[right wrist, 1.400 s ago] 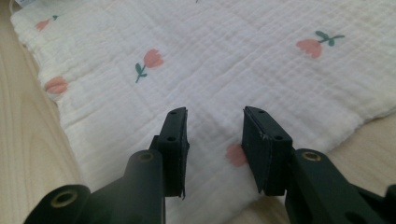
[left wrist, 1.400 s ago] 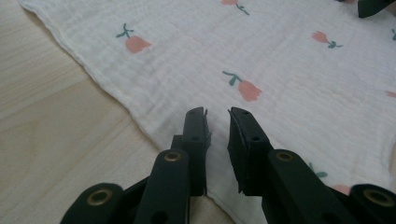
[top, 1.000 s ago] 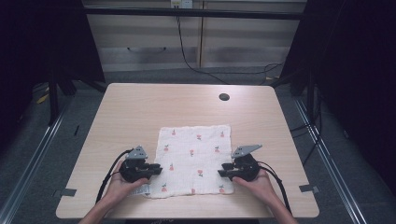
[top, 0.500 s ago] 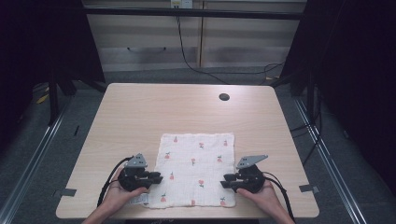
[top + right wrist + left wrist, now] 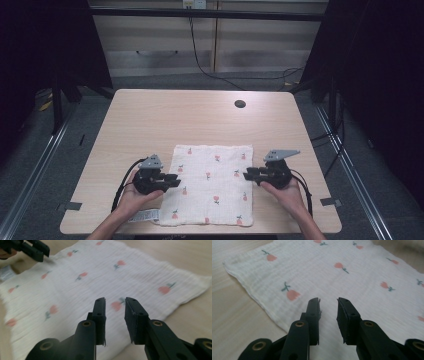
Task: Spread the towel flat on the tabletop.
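Pale wood tabletop (image 5: pixel 150 125) carries a white muslin cloth (image 5: pixel 210 182) printed with small red flowers, lying flat near the person's edge. Left tool (image 5: pixel 172 181) and right tool (image 5: pixel 248 174) flank its 2 side edges, each with jaws slightly apart and nothing clamped; the left jaws have just been opening, the right closing. Spreading looks done; any folding is not yet begun.

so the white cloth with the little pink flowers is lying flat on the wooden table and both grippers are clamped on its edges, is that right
Not quite. The white cloth does lie flat on the wooden table, but neither gripper is clamped on it. The left gripper view shows the left gripper with a gap between its jaws and nothing pinched; the right gripper view shows the same for the right gripper. Both hover above the cloth.
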The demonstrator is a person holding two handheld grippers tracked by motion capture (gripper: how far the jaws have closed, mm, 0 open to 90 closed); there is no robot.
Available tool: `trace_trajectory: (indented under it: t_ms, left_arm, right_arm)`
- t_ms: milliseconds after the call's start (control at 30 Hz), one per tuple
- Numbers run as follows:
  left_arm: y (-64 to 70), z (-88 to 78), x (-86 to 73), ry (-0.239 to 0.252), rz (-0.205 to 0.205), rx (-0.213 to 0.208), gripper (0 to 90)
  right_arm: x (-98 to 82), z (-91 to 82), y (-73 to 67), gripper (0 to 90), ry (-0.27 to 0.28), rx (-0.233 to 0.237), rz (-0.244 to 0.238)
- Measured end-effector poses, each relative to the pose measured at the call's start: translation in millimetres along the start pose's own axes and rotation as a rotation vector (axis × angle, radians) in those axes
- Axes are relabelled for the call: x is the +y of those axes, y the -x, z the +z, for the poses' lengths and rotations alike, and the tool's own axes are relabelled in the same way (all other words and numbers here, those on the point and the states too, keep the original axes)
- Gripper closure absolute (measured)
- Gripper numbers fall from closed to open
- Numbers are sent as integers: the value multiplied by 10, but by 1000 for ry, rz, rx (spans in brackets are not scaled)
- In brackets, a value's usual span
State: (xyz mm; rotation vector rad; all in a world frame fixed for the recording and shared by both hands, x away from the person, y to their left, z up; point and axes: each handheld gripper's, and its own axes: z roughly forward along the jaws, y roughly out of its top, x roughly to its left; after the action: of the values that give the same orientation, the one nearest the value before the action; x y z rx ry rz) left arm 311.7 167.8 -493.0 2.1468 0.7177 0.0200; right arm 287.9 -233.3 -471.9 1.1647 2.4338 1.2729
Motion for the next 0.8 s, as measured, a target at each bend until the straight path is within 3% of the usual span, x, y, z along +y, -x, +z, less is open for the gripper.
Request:
trace_trajectory:
  t_ms: [67,133,267,467,667,800]
  left_arm:
    - [-39,39,-13,-12,-15,9,717]
    - [-48,58,-26,-28,-5,21,712]
    - [-45,66,-56,-34,14,22,702]
    - [-42,48,-91,-23,20,7,702]
    - [-51,43,-97,-20,20,6,702]
    - [-55,42,-103,-17,22,6,703]
  right_arm:
    - [78,72,126,724,1,-30,-6]
    - [143,146,247,724,10,-57,-7]
    - [203,272,463,716,18,-95,38]
    - [290,296,633,704,45,-131,56]
    - [292,474,784,692,2,-151,87]
    - [267,547,894,676,4,-160,110]
